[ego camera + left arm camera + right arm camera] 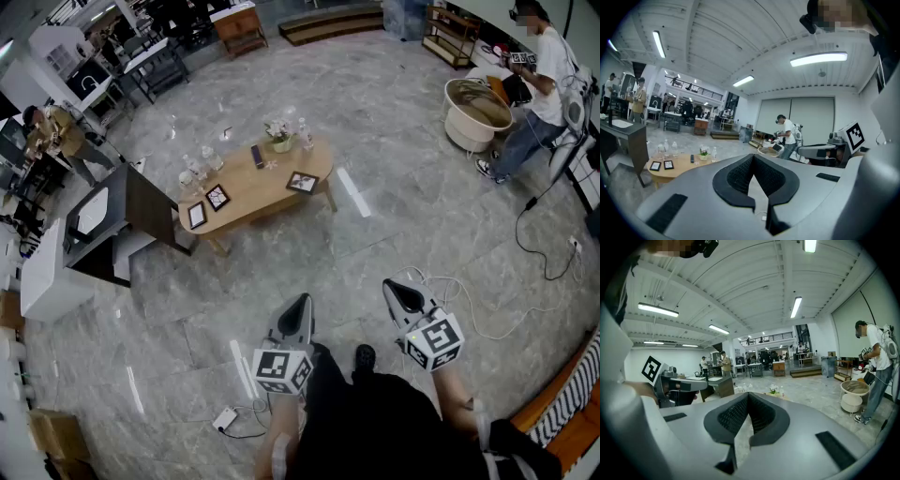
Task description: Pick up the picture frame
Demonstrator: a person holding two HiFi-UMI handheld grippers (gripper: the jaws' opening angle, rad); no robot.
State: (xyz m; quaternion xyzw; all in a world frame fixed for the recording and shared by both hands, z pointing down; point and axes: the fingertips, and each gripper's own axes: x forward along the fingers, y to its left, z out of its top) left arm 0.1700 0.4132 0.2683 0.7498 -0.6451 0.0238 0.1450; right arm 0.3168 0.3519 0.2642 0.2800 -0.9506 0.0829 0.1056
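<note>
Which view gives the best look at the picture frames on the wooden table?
The head view: all three picture frames sit in plain sight on the wooden table, seen from above. The left gripper view shows only two, small and low-angled. In the right gripper view the right gripper blocks them.

On the surface (258,187), one picture frame (302,182) lies toward the right end, on the side nearest you. A second frame (217,197) and a third frame (197,215) lie side by side at the left end. Behind them stand bottles (197,171), a remote (257,156) lies mid-surface, and a potted plant (280,141) stands at the far edge. Your left tool (302,302) and right tool (392,286) are well apart from the surface, on its near side.
</note>
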